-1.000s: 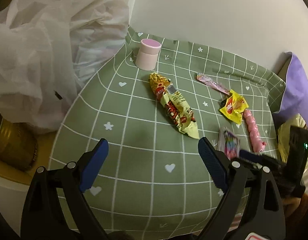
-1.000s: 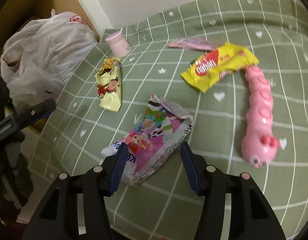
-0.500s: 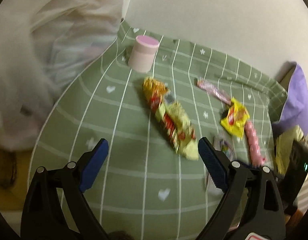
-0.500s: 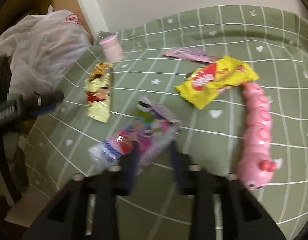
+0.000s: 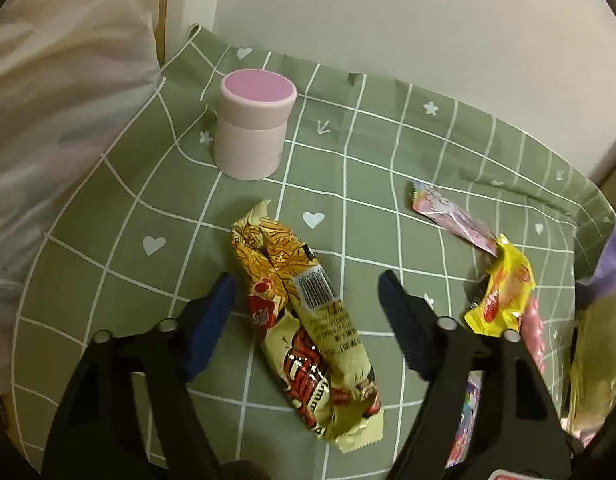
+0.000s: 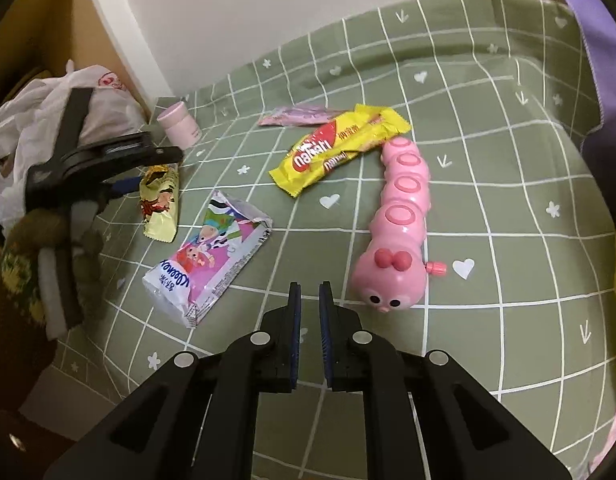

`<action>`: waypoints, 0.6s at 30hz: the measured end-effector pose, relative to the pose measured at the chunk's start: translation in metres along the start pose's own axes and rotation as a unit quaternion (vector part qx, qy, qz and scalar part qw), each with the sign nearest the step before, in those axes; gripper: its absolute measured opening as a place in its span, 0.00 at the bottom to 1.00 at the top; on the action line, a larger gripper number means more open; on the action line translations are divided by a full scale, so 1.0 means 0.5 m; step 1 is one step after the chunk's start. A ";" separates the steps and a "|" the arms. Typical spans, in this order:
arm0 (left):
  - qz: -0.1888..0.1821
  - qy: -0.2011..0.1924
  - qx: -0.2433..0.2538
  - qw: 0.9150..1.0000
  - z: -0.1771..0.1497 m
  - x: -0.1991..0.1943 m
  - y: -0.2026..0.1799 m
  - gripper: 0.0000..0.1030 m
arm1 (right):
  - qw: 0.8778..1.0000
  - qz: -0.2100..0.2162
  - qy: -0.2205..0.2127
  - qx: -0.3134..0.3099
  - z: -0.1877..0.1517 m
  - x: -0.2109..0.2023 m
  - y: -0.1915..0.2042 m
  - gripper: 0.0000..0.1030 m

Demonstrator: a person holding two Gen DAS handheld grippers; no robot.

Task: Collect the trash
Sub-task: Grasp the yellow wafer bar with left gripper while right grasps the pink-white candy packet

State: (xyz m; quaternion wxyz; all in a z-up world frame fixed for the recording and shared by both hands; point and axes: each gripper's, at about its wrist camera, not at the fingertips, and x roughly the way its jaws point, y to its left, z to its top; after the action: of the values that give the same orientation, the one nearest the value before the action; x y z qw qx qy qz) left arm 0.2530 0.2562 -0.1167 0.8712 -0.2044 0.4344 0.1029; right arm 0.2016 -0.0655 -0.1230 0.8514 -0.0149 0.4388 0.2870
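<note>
Our left gripper (image 5: 303, 304) had just been closing its fingers around the yellow noodle snack wrapper (image 5: 308, 312) on the green checked cloth (image 5: 348, 160), not yet pinching. It looked light, thin and crinkly, so we judged its middle best. Our right gripper (image 6: 309, 300), fingers just parted a little, held nothing.

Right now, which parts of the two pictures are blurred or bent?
Left wrist view: white bag at the left is smeared; noodle wrapper stays sharp. Right wrist view: mostly sharp; the cloth grid lines bow toward the edges.
</note>
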 end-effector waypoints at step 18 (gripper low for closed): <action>-0.038 0.032 0.019 0.999 -0.091 -0.065 0.060 0.41 | 0.992 0.034 0.006 -0.118 0.038 0.056 0.195 0.47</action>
State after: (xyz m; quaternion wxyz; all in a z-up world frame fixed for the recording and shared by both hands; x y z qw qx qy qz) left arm 0.1904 0.2628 -0.1232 0.8640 -0.2077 0.4554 0.0547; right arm 0.1792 0.0344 -0.1104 0.8309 -0.1022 0.4069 0.3654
